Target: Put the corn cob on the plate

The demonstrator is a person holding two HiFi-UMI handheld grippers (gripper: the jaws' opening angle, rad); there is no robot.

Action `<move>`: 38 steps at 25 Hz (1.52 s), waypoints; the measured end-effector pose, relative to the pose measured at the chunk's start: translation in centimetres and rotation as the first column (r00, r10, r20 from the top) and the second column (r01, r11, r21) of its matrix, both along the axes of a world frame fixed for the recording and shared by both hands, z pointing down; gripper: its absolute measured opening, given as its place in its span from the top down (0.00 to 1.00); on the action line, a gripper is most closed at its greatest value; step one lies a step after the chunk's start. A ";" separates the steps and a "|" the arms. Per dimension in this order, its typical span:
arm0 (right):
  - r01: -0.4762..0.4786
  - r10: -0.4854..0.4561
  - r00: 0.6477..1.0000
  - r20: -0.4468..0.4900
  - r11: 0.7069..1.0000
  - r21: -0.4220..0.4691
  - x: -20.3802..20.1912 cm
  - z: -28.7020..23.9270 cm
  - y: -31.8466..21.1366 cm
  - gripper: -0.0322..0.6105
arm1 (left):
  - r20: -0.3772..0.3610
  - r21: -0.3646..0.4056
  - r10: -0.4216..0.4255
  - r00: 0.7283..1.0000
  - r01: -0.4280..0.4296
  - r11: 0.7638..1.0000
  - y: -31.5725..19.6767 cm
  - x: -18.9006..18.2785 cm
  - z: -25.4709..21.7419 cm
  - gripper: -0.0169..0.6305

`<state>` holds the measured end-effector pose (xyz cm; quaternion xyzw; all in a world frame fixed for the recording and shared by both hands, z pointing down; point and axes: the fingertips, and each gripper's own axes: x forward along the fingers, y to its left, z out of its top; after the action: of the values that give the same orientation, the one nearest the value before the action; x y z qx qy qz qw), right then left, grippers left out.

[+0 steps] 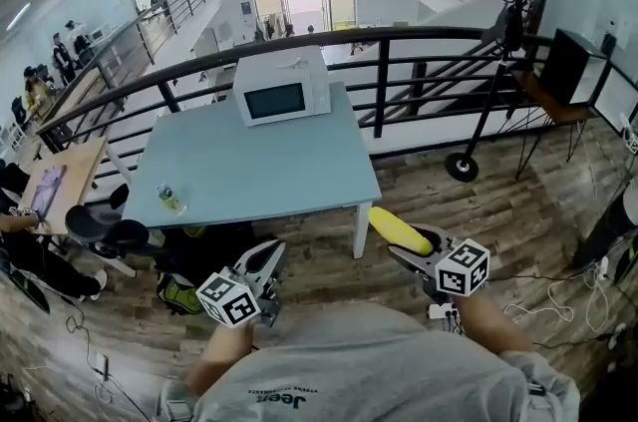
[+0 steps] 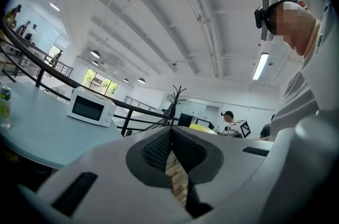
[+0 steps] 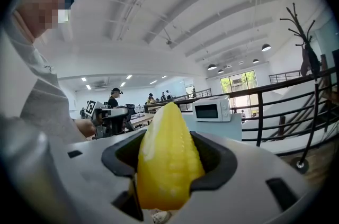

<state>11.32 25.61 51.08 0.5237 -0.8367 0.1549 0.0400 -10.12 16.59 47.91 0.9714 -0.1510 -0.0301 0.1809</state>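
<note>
The yellow corn cob [image 1: 397,228] sticks out past the jaws of my right gripper [image 1: 411,252], which is shut on it, off the near right corner of the light blue table [image 1: 259,173]. In the right gripper view the cob [image 3: 167,150] fills the gap between the dark pads [image 3: 214,160], tip pointing away. My left gripper [image 1: 263,264] hangs near the table's front edge. Its pads [image 2: 159,150] meet at the tip with nothing between them, so it is shut. No plate shows in any view.
A white microwave [image 1: 282,88] stands at the table's far edge and a small bottle [image 1: 170,200] near its left front corner. A black railing [image 1: 399,38] runs behind the table. Black chairs [image 1: 108,230] sit left, a coat stand [image 1: 498,61] right.
</note>
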 end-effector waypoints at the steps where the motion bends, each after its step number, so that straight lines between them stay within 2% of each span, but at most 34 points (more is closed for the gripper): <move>1: -0.009 0.009 1.000 0.003 1.000 0.000 -0.5 -0.1 -1.2 0.54 | -0.001 -0.001 0.010 1.000 -0.010 1.000 -1.4 -0.3 -0.1 0.95; 6: -0.038 0.038 0.999 0.000 0.999 0.023 -3.4 -1.5 -7.2 0.54 | -0.004 0.025 0.068 0.998 -0.068 0.997 -8.0 -2.2 -1.1 0.95; 11: -0.056 0.056 0.998 0.004 0.998 0.030 -6.3 -2.3 -13.0 0.54 | -0.012 0.016 0.092 0.996 -0.092 0.996 -14.0 -4.6 -1.6 0.95; 18: -0.065 0.065 0.998 -0.007 0.998 0.014 -8.9 -2.2 -19.6 0.54 | -0.012 0.014 0.120 0.993 -0.120 0.993 -19.9 -6.6 -1.0 0.95; 25: -0.050 0.050 0.999 -0.009 0.999 0.013 -11.1 -2.4 -24.0 0.54 | -0.017 0.000 0.110 0.994 -0.110 0.994 -22.9 -9.1 -0.2 0.95; 38: -0.003 0.003 1.000 0.028 1.000 0.005 -12.0 -1.3 -28.1 0.54 | 0.012 -0.040 0.068 0.998 -0.067 0.997 -24.8 -10.5 1.7 0.95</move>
<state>-0.63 -2.50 49.83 0.5229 -0.8368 0.1603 0.0268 -20.61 -8.19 49.61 0.9723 -0.1197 -0.0147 0.2001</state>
